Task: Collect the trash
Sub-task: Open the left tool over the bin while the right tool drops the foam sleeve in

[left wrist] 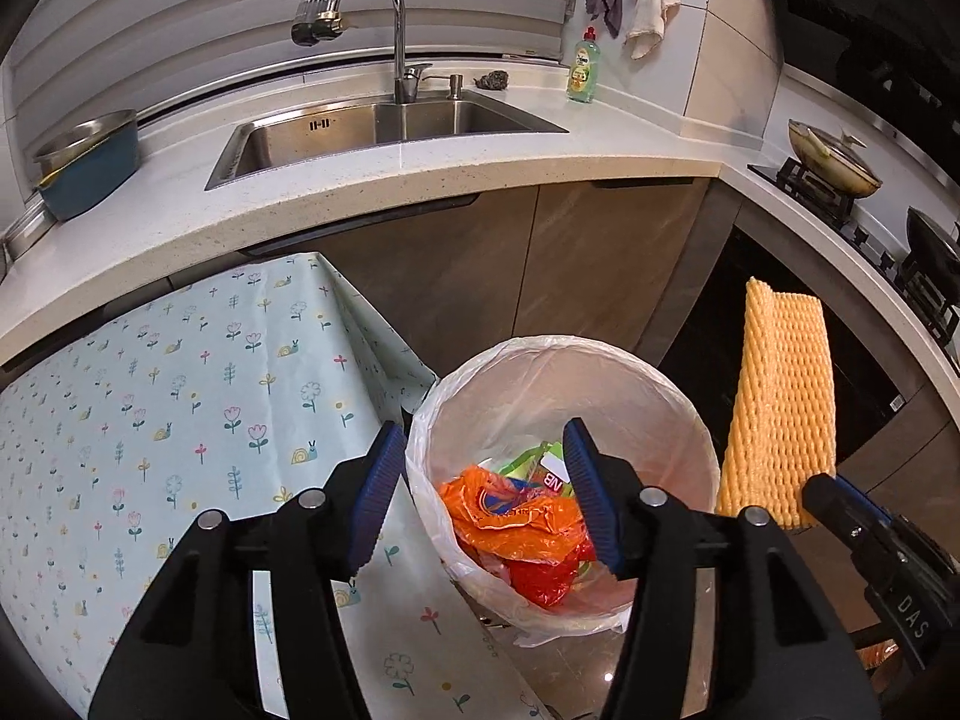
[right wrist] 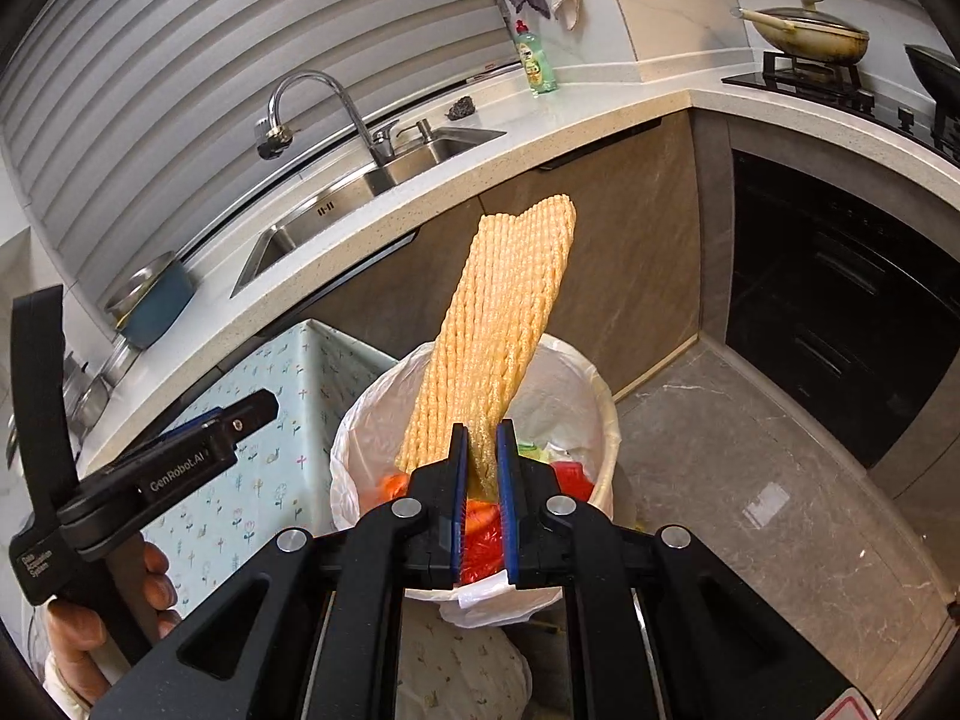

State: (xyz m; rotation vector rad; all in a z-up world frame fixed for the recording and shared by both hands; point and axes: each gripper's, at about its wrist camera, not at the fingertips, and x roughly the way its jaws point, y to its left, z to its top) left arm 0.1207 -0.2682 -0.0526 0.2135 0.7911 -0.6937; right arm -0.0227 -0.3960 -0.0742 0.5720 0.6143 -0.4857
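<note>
A white trash bin (left wrist: 678, 414) lined with a clear bag stands on the floor and holds orange and red plastic wrappers (left wrist: 516, 522). My left gripper (left wrist: 480, 444) is open and empty above the bin's left rim. My right gripper (right wrist: 480, 432) is shut on the lower end of a long yellow foam net sleeve (right wrist: 504, 324), which stands upright over the bin (right wrist: 591, 384). The sleeve also shows in the left wrist view (left wrist: 780, 402) to the right of the bin, with the right gripper's finger (left wrist: 840, 501) at its base.
A table with a floral light-blue cloth (left wrist: 180, 420) is left of the bin. Behind it runs a counter (left wrist: 420, 180) with a steel sink (left wrist: 384, 132), faucet and dish soap (left wrist: 583, 69). A stove with pans (left wrist: 834, 162) is at the right, with a dark oven (right wrist: 840, 300) below.
</note>
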